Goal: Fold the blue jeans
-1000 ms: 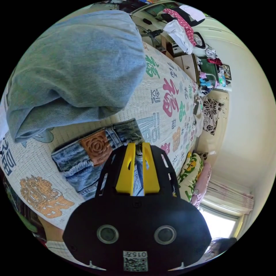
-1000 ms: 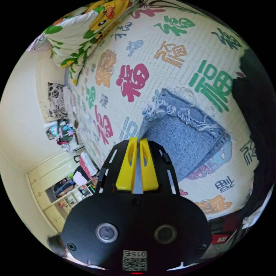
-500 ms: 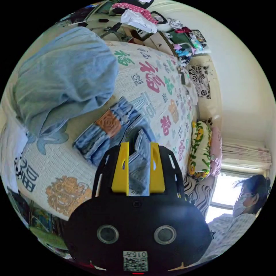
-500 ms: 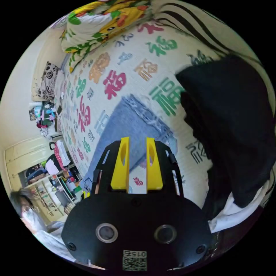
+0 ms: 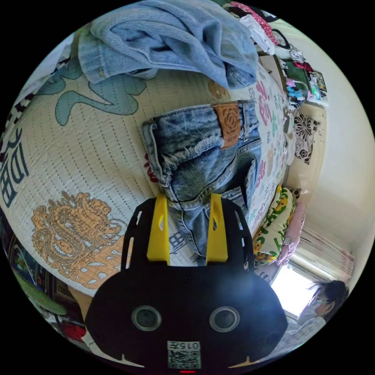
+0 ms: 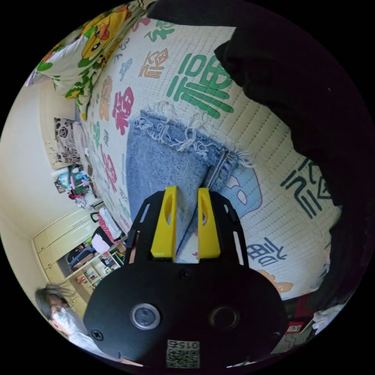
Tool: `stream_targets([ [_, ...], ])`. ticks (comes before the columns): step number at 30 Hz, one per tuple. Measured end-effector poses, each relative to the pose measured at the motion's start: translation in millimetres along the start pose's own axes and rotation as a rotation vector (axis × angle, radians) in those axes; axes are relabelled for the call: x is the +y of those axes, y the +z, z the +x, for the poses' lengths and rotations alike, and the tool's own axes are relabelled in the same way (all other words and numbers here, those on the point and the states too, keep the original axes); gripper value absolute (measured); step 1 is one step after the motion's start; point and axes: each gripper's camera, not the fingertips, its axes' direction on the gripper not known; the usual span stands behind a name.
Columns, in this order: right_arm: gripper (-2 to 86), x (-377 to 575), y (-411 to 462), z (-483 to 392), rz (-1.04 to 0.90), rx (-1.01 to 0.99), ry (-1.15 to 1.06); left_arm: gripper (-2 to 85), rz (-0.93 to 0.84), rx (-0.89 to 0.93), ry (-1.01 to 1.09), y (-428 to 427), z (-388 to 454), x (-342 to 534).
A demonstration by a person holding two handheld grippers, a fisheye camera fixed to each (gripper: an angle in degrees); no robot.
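1. Left gripper view: blue jeans (image 5: 203, 156) lie on a bed w/ a cream quilted cover (image 5: 78, 156) printed w/ coloured characters, at centre frame, waistband w/ brown leather patch (image 5: 229, 125) toward upper right.
2. Left hand-held gripper (image 5: 187, 228) sits at lower centre; its yellow jaws stand wide apart, jeans fabric showing betw. them; can't tell if it touches the denim.
3. A second, paler denim garment (image 5: 172, 35) is heaped at top of frame, apart from the jeans.
4. Right gripper view: frayed hem end of the jeans (image 6: 172, 156) lies at centre, just above the right hand-held gripper (image 6: 186, 222).
5. Its jaws are apart w/ a narrower gap, denim edge seen betw. them.
6. Dark clothing (image 6: 304, 97) covers upper right.
7. A person (image 6: 58, 312) shows at lower left.
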Motion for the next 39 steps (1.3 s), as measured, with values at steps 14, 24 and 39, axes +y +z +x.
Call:
stream_targets([
  [14,13.2,7,7,-3,0.022,0.034,0.065,8.7,-0.074,0.000,0.082,43,29,-20],
  [24,8.2,8,20,-36,0.029,0.199,-0.064,8.7,-0.085,-0.022,0.113,98,59,-10],
  [39,2.4,55,-1,44,-0.003,-0.059,-0.068,5.4,-0.117,-0.063,0.206,198,133,44],
])
